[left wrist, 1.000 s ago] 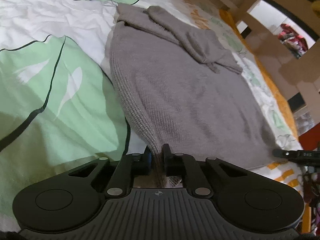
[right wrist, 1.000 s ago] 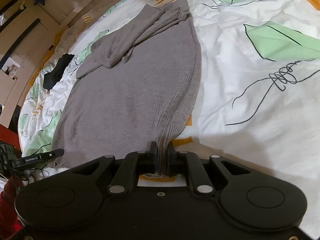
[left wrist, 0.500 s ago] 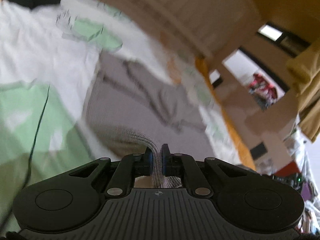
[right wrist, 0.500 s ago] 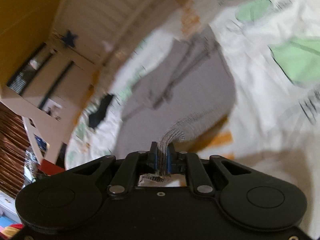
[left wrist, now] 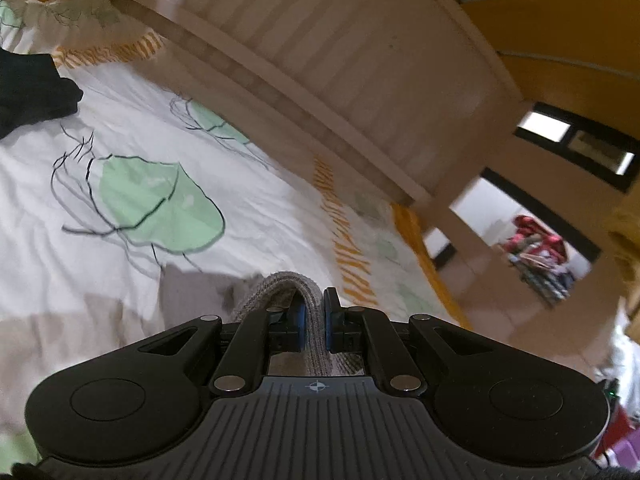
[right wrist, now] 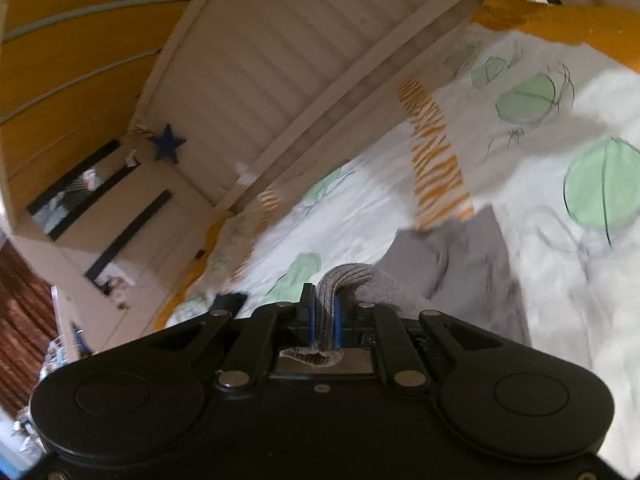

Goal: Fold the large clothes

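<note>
Your left gripper (left wrist: 315, 312) has its fingers nearly together, clamped on the ribbed edge of the grey sweater (left wrist: 280, 292). The knit runs up between the blue pads, arches over the left finger (left wrist: 298, 314) and drops away toward the bed. A strip of the same knit shows below the pads, inside the gripper frame.

Your right gripper (right wrist: 325, 312) is likewise pinched down on the sweater (right wrist: 460, 268). A narrow fold of knit stands between its pads, and a short tail of the hem pokes out beneath them. From the pads the fabric bends to the right and joins the rest of the garment, which lies on the white bedcover (right wrist: 360, 220) with green and orange print.

Both views are blurred. A dark garment (left wrist: 28, 92) lies on the cover at the far left of the left view.
</note>
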A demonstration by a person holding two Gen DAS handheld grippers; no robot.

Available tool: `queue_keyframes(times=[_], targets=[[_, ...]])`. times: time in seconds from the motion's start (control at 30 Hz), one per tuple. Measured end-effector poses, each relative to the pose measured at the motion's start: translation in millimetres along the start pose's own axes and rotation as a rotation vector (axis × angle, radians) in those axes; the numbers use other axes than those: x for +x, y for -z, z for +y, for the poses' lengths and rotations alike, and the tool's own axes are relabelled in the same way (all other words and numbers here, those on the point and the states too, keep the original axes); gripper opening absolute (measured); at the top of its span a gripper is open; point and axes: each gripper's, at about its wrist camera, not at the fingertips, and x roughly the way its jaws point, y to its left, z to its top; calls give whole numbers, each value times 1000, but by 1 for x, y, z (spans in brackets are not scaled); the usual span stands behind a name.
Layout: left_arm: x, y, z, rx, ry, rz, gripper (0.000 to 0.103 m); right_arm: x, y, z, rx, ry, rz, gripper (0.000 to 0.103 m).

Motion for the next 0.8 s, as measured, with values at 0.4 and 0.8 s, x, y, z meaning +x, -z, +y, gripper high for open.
queue_keyframes(times=[0.4,0.8], targets=[[110,-2,43,31,-186,140,11,114,-19,-64,30,186,81,20],[78,-13,21,88,-140,-7,81,112,-22,-58,-55,202,5,76]])
